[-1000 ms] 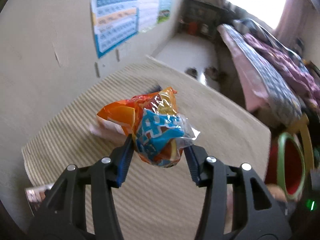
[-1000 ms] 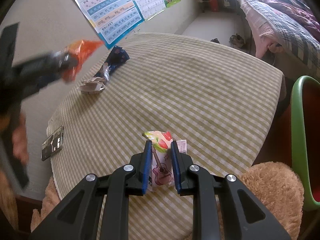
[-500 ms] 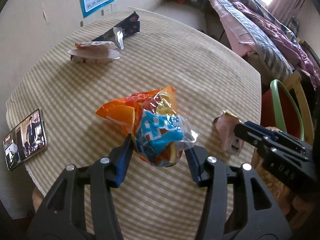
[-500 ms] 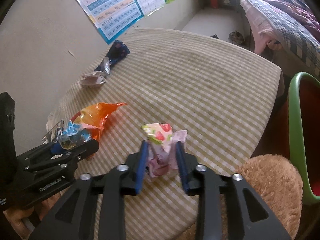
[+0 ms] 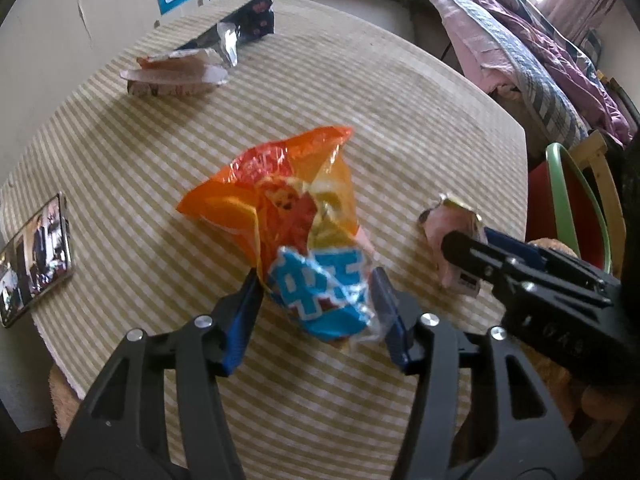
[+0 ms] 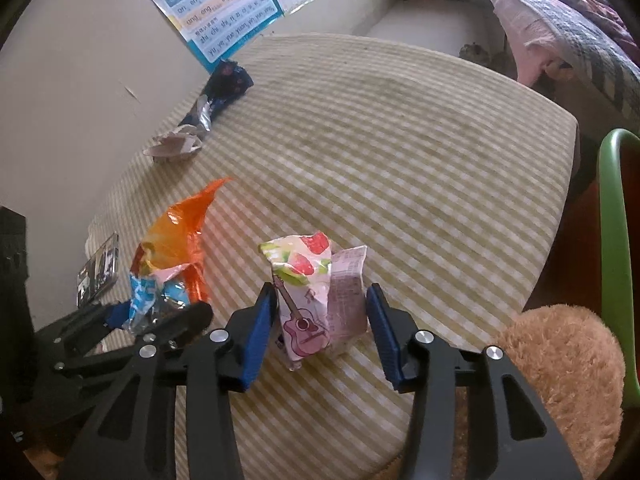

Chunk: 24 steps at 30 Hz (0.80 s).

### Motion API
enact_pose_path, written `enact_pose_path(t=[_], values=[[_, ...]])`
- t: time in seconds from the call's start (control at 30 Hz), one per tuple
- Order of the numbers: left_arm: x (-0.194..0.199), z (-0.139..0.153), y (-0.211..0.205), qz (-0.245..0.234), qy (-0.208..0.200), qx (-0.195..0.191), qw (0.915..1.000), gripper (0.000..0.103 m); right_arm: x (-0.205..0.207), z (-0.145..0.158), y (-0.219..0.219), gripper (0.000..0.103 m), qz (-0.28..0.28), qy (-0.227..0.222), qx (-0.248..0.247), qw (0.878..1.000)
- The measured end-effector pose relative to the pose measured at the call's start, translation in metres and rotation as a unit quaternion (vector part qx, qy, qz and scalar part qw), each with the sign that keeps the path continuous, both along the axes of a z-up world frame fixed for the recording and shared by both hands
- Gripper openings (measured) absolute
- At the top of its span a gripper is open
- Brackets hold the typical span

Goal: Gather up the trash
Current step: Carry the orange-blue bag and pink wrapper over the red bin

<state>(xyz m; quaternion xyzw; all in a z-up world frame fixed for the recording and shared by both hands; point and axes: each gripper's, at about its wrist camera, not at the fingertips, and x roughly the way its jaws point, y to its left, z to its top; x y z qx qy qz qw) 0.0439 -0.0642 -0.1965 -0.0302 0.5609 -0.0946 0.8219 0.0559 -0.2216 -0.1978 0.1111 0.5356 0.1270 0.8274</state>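
An orange and blue snack bag lies tilted on the striped table, its blue end between the fingers of my left gripper. Those jaws are opening and the pads stand just off the bag. A pink wrapper with a guitar and strawberry print stands on the table between the fingers of my right gripper. These jaws are opening too, with a small gap on each side. The right wrist view shows the snack bag and left gripper at the left.
At the table's far side lie a dark blue wrapper and a crumpled pale wrapper. A phone rests near the left edge. A green-rimmed red bin and a brown plush toy sit off the right edge.
My left gripper came down over the table with the snack bag, whose orange end now rests on the cloth. The right gripper's jaws parted from the pink wrapper.
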Motion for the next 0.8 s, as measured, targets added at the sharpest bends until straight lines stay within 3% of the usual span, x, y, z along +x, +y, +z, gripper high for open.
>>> enact_pose_path(t=[0.23, 0.57, 0.8], values=[[-0.002, 0.007, 0.002, 0.004, -0.014, -0.002, 0.9999, 0.048, -0.007, 0.016, -0.009, 0.045, -0.016, -0.030, 0.005, 0.999], [-0.005, 0.053, -0.014, -0.021, -0.091, 0.009, 0.9956, 0.048, -0.013, 0.056, -0.026, 0.045, -0.042, -0.088, 0.006, 0.995], [0.000, 0.072, -0.026, -0.030, -0.115, 0.002, 0.9929, 0.048, -0.016, 0.074, -0.043, 0.045, -0.063, -0.106, 0.019, 0.992]])
